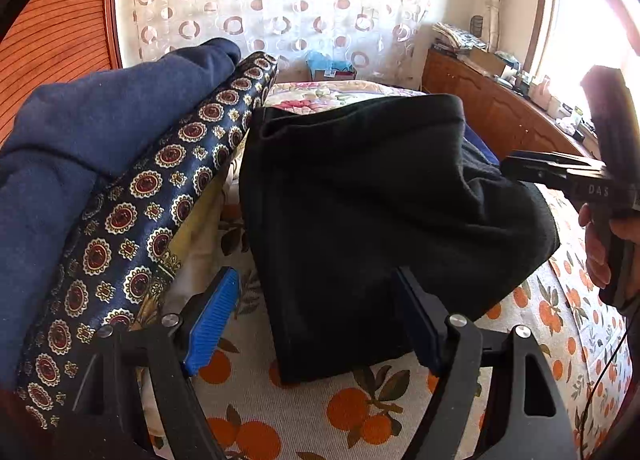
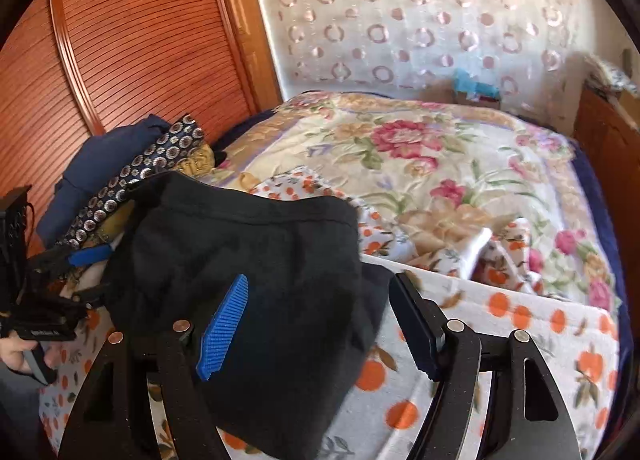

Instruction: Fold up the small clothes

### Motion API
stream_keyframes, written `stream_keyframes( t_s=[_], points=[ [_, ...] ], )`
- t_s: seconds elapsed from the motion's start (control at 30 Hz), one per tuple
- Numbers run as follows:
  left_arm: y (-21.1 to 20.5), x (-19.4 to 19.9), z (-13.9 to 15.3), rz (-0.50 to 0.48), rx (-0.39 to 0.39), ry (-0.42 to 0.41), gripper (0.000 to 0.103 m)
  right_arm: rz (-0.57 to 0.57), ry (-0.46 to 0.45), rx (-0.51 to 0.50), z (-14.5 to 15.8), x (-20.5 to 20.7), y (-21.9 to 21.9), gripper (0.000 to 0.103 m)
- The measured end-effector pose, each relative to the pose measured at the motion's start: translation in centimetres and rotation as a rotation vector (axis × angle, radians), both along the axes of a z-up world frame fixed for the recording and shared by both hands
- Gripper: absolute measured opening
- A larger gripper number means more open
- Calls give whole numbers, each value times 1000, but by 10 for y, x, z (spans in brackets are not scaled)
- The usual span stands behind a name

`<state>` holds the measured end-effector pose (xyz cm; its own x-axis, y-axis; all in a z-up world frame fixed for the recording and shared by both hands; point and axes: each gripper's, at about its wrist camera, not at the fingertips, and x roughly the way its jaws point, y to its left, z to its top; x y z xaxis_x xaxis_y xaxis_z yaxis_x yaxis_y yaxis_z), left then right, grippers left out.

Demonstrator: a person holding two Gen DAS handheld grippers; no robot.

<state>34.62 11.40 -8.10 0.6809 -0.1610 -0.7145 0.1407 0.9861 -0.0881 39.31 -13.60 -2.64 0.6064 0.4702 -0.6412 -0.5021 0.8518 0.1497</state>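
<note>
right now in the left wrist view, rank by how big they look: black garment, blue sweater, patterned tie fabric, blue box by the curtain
1. black garment
2. blue sweater, though it sits nearer the camera and is cut off by the frame, so this rank is unsure
3. patterned tie fabric
4. blue box, far smallest

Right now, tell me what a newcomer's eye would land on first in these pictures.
The black garment dominates, lying on the orange-print sheet in front of both open grippers, the left gripper and the right gripper. To its left a navy cloth and a medallion-patterned fabric are piled. Behind lies a floral blanket.
</note>
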Motion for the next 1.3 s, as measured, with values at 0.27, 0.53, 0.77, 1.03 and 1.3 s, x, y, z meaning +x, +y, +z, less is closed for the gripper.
stream_keyframes(
  t_s=[0.27,0.53,0.77,1.03,1.3],
  points=[
    [-4,7,-4,7,-7,9,79,0,141,92,-14,41,-15,8],
    [1,4,-10,4,-29,10,79,-102,30,6,-8,17,-36,5],
    [20,11,-22,9,-137,65,79,-103,16,19,-7,7,-26,60],
    [21,15,-25,7,-184,85,79,-117,103,83,-12,5,-35,76],
    [19,26,-21,2,-147,87,79,-59,84,116,-7,-13,-34,78]
  ],
)
